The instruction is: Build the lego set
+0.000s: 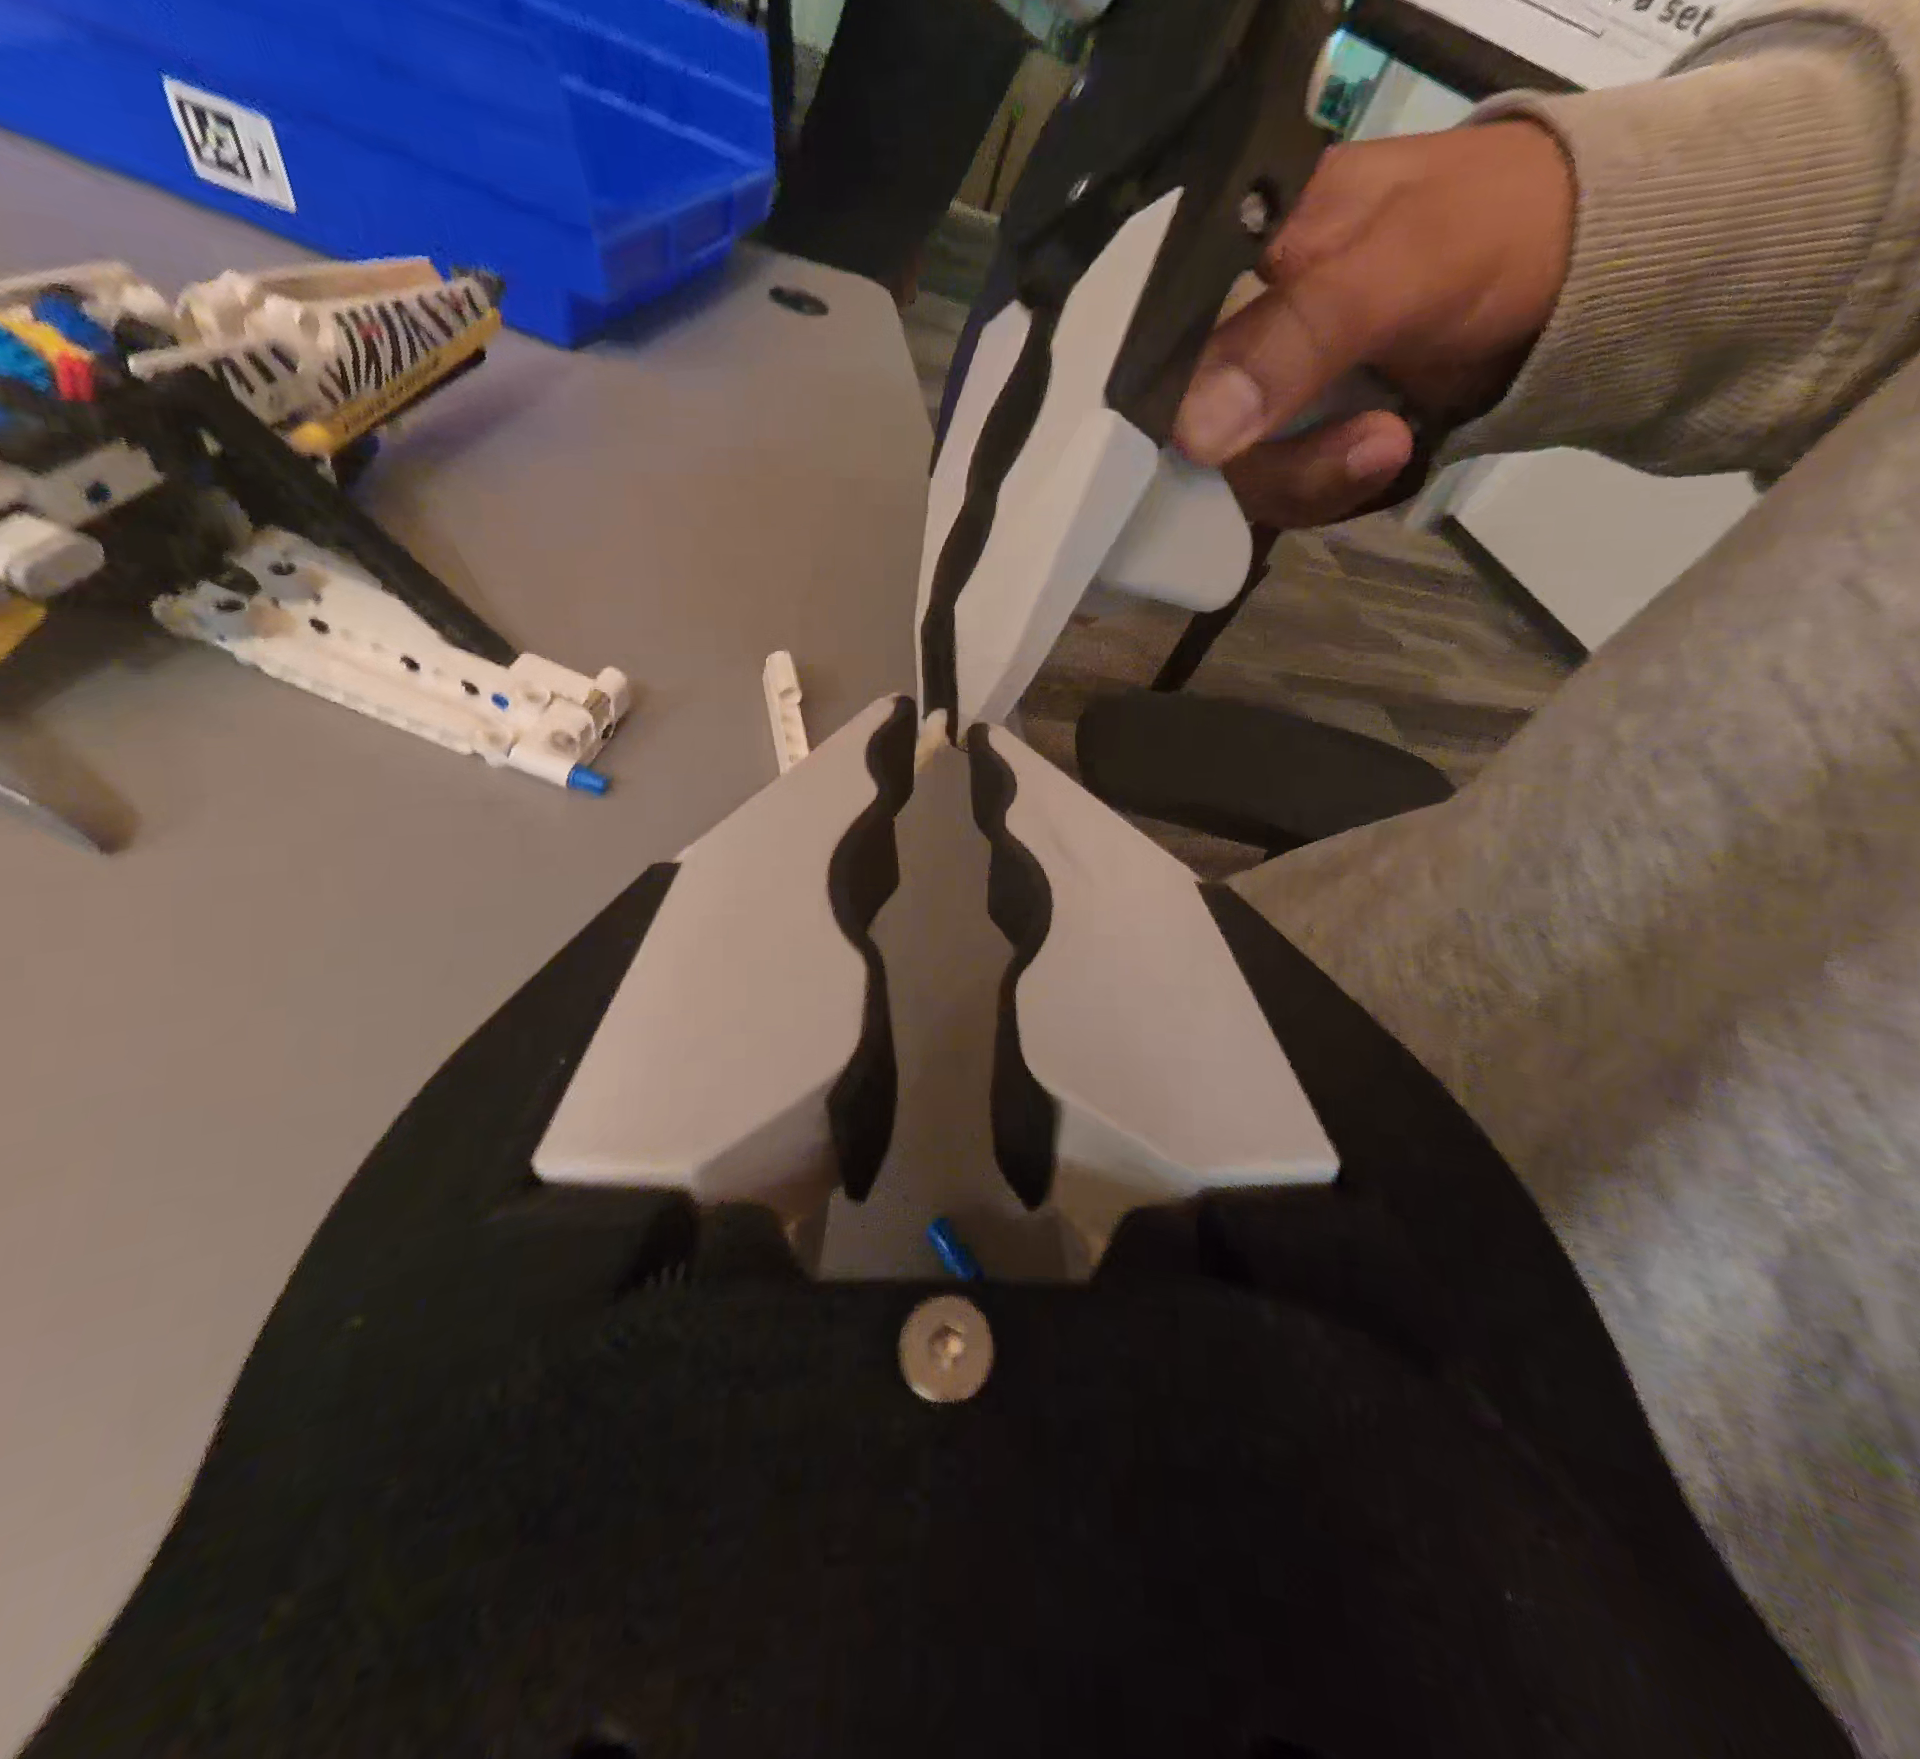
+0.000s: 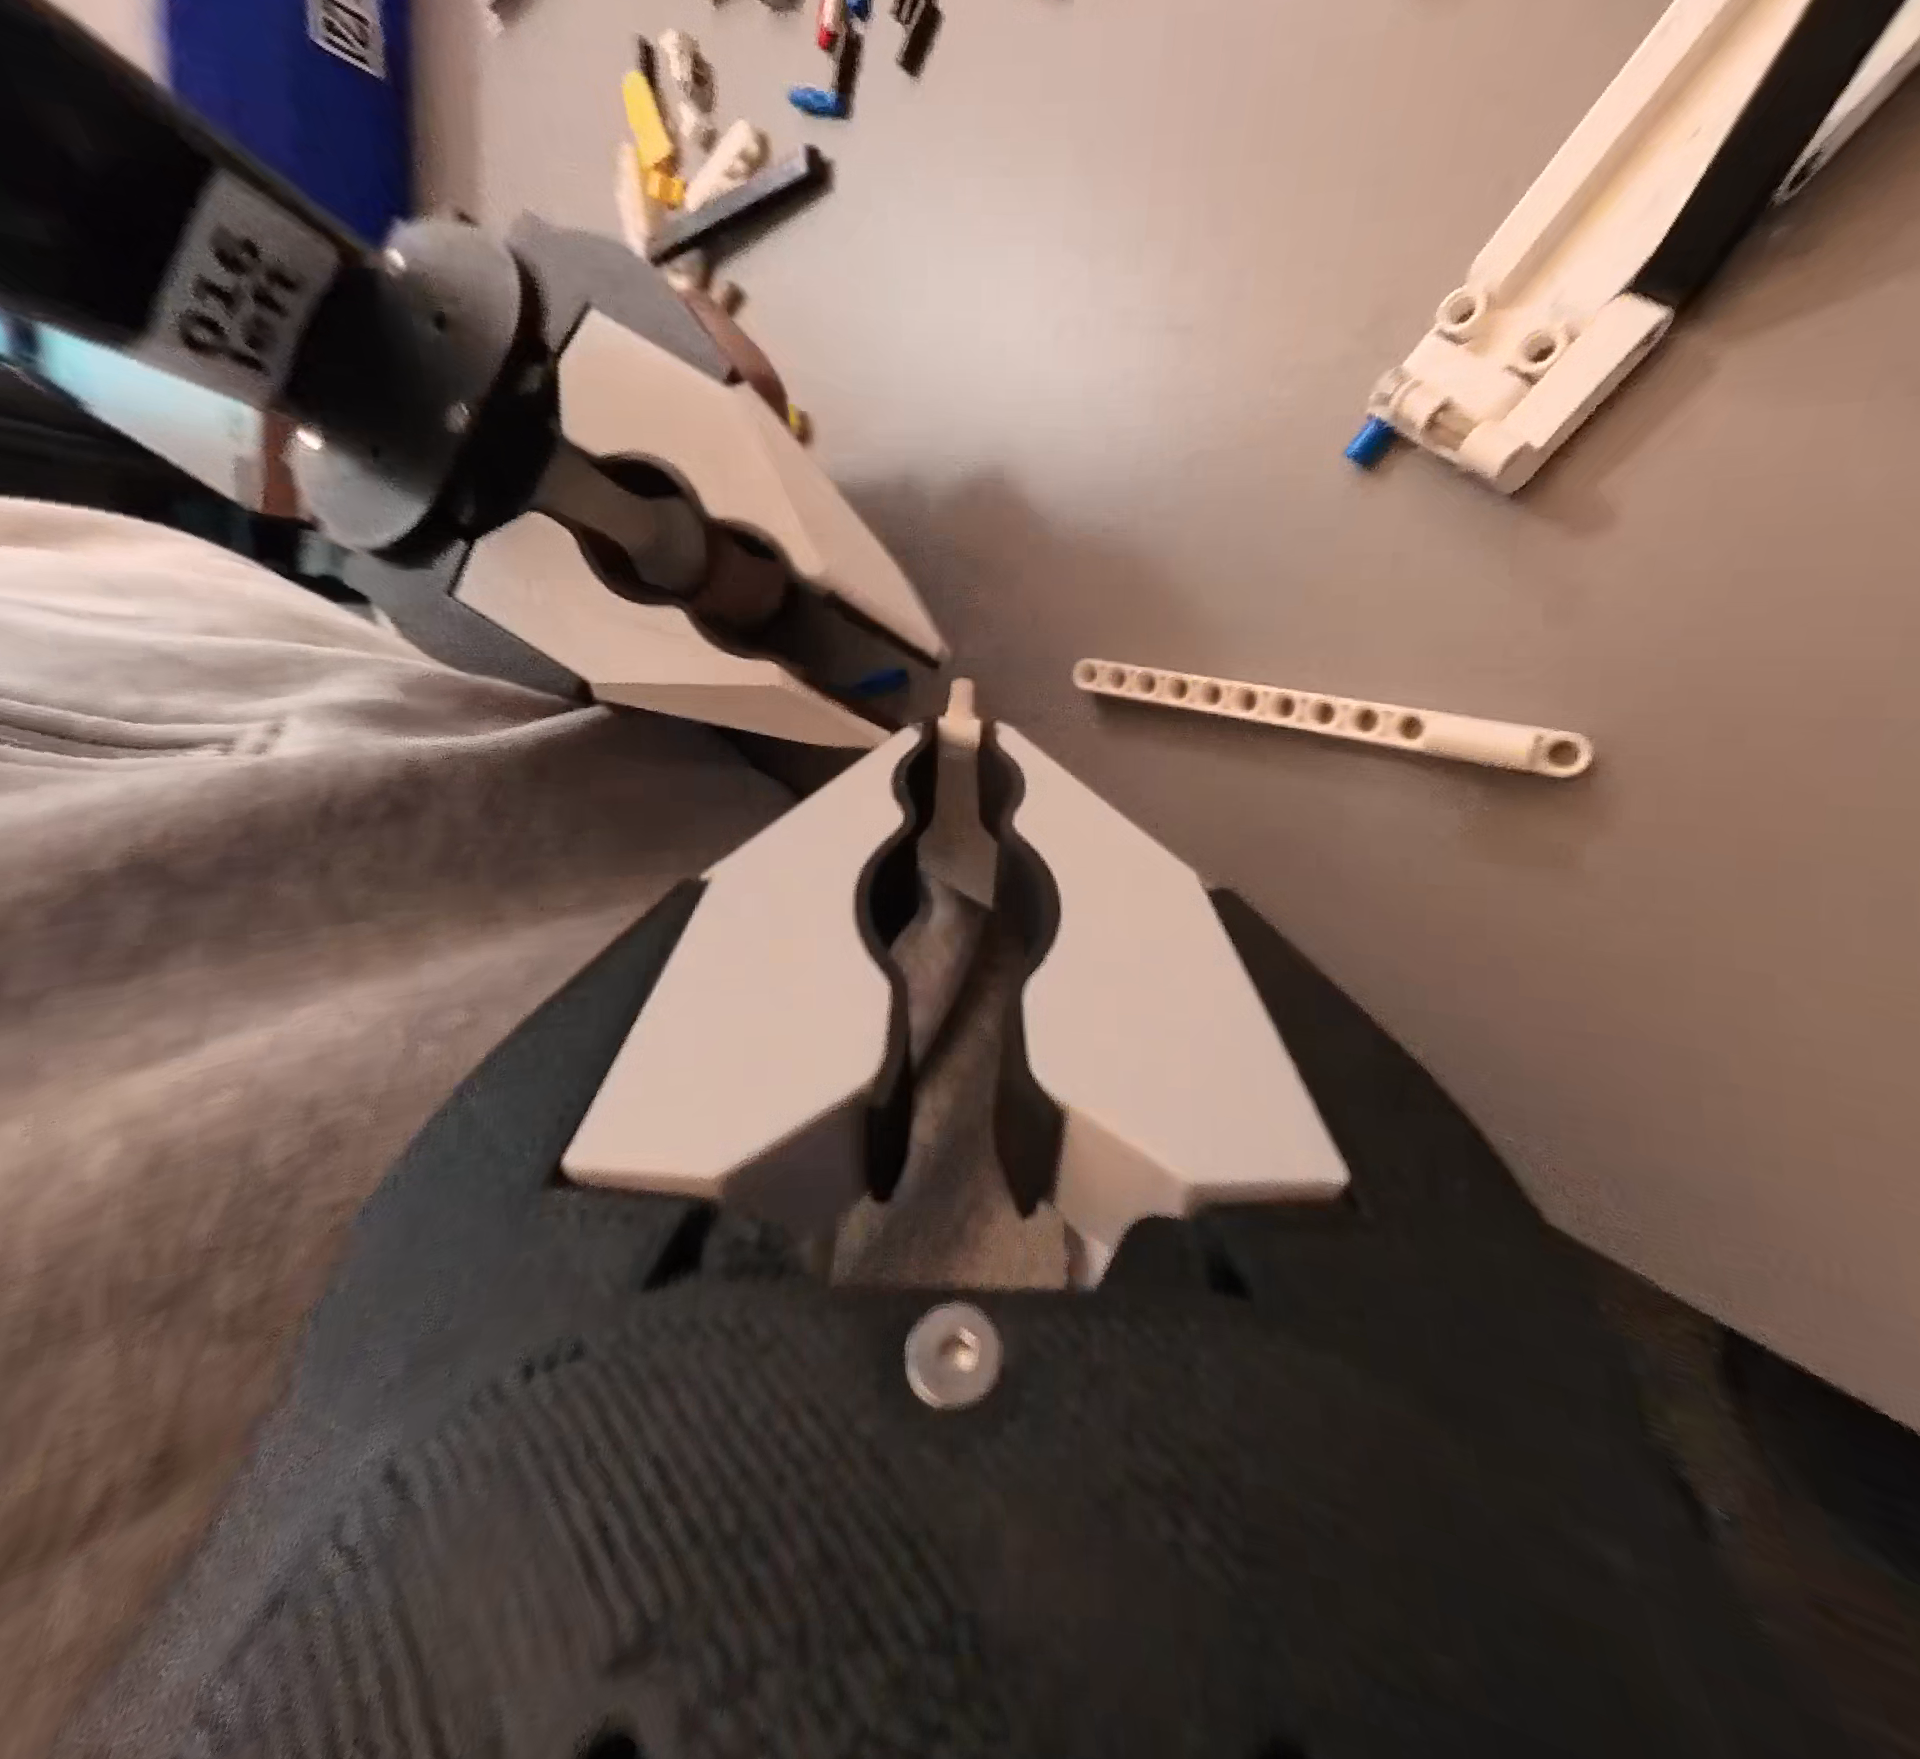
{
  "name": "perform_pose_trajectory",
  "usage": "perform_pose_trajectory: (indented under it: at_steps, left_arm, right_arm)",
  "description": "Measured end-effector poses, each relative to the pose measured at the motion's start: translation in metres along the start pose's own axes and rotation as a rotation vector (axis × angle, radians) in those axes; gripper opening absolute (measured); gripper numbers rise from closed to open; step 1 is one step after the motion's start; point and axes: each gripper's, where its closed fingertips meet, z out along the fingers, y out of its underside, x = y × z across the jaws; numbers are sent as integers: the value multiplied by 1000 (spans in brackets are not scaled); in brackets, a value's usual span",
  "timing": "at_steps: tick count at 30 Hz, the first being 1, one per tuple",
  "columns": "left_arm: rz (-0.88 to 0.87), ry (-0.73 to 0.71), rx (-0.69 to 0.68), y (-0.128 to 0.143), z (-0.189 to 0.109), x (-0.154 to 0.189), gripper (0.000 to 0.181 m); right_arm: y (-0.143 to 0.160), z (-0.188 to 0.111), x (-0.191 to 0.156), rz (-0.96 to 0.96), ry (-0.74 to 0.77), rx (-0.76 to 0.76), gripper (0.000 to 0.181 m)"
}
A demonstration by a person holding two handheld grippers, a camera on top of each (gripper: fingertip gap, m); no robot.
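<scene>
My right gripper [image 2: 961, 730] is shut on a small white pin [image 2: 962, 703] that sticks out past its tips. It comes down from above in the left wrist view [image 1: 943, 703]. My left gripper [image 1: 941, 735] meets it tip to tip above the grey table [image 1: 312, 982]. Its jaws stand a narrow gap apart with the pin's [image 1: 932, 735] other end between them; whether they clamp it I cannot tell. The left gripper shows at the upper left of the right wrist view [image 2: 920, 686]. A long white holed beam [image 2: 1340, 718] lies just beyond. The part-built model [image 1: 312, 504] sits at the left.
A blue bin [image 1: 436, 78] stands at the back left. Several loose small parts [image 2: 790, 47] lie farther off on the table. A white panel of the model [image 2: 1538, 327] lies at the right. A small blue pin [image 1: 951, 1247] shows under my left gripper. A grey sleeve [image 1: 1662, 982] fills the right side. Less than 4 cm separates the two grippers' tips.
</scene>
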Motion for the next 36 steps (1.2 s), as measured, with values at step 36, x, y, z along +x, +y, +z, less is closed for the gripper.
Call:
perform_pose_trajectory:
  at_steps: [36]
  left_arm:
    - [-59, -92, -29, 6, -8, -19, 17]
  right_arm:
    - [-16, -12, 2, -28, 94, 132, 6]
